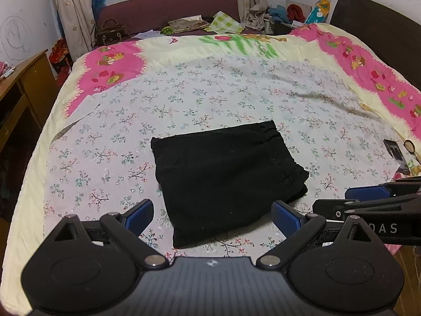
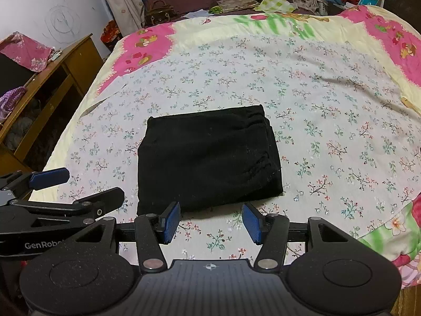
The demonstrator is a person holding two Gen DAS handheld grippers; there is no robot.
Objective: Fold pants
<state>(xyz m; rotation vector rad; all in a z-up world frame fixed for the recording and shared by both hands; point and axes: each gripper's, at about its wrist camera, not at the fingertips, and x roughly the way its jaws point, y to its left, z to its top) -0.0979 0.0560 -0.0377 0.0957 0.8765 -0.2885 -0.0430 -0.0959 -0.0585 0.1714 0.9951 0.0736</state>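
The black pants [image 1: 226, 181] lie folded into a compact rectangle on the floral bed sheet [image 1: 210, 92], with the elastic waistband at the right side. My left gripper [image 1: 212, 206] hovers over the near edge of the pants, open wide, its blue pads [image 1: 139, 216] not touching the cloth. In the right wrist view the pants [image 2: 208, 158] lie just beyond my right gripper [image 2: 211, 209], which is open with only sheet between its pads. Each gripper shows in the other's view: the right gripper [image 1: 339, 200] at the right edge, the left gripper [image 2: 93, 183] at the left edge.
A wooden desk [image 2: 52, 79] stands along the bed's left side. A phone [image 1: 394, 152] and a small round item lie on the bed at the right. A dark headboard [image 1: 381, 26], a handbag [image 1: 109, 33] and piled clutter sit beyond the far edge.
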